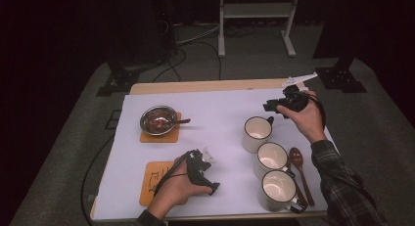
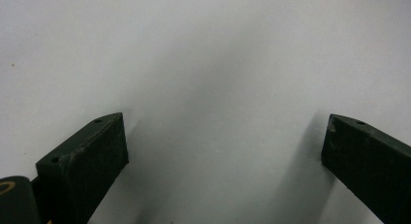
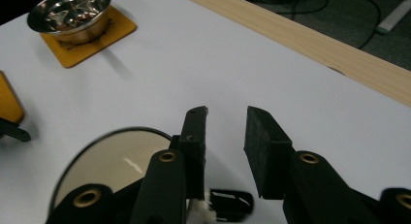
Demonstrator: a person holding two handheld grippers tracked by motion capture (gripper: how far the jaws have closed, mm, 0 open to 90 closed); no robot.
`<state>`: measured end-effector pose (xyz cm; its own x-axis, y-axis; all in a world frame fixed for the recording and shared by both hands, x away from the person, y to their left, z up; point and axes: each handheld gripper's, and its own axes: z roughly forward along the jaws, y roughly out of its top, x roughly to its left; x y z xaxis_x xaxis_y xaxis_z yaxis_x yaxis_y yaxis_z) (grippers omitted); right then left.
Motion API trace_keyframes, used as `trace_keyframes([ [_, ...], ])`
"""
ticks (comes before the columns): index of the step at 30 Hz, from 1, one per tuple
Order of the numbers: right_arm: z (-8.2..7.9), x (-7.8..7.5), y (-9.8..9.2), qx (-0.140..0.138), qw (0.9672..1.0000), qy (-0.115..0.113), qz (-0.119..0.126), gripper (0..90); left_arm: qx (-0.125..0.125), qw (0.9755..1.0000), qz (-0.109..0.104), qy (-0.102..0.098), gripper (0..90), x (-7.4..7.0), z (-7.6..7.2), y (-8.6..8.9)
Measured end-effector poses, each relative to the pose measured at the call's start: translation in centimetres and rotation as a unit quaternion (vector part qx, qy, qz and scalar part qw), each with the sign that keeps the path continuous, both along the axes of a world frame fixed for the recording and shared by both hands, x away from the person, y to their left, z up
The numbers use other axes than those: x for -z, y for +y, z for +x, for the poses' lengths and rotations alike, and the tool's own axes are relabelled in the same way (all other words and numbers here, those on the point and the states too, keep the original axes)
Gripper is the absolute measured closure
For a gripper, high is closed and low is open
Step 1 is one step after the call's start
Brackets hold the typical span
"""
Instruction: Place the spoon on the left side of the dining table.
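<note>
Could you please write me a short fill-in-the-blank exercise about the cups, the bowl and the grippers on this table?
1. ___ white cups stand in a row on the table.
2. The metal bowl sits on an orange ___.
3. The right gripper hovers above the far cup's black ___.
4. The left gripper has jaws that stand ___ over bare white table.

Missing words: three; coaster; handle; open

Open cloth [image 1: 215, 108] mid-table; three mugs [image 1: 272, 156] crowd right side; bowl [image 1: 158, 120] far left.

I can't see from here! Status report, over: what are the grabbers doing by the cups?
Right gripper open, jaws above the far mug's black handle, nothing held. Left gripper open, empty, over bare white cover. Nothing blocking the handle. Over.
</note>
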<state>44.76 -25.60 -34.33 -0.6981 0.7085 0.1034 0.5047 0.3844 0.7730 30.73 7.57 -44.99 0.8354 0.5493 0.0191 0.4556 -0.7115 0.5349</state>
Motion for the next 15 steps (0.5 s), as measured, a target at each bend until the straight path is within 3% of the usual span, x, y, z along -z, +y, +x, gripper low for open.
trace_keyframes([
  [12, -0.9, 2.4, -4.3, 0.056, 0.9984, 0.002, -0.002, 62.3, -0.001, 1.0000, -0.001, 0.001, 1.3, 0.0, 0.0, 0.0],
  [15, -1.2, 3.2, -5.3, 0.068, 0.9977, -0.002, -0.003, 56.1, -0.001, 1.0000, -0.001, 0.001, 1.3, 0.0, 0.0, 0.0],
])
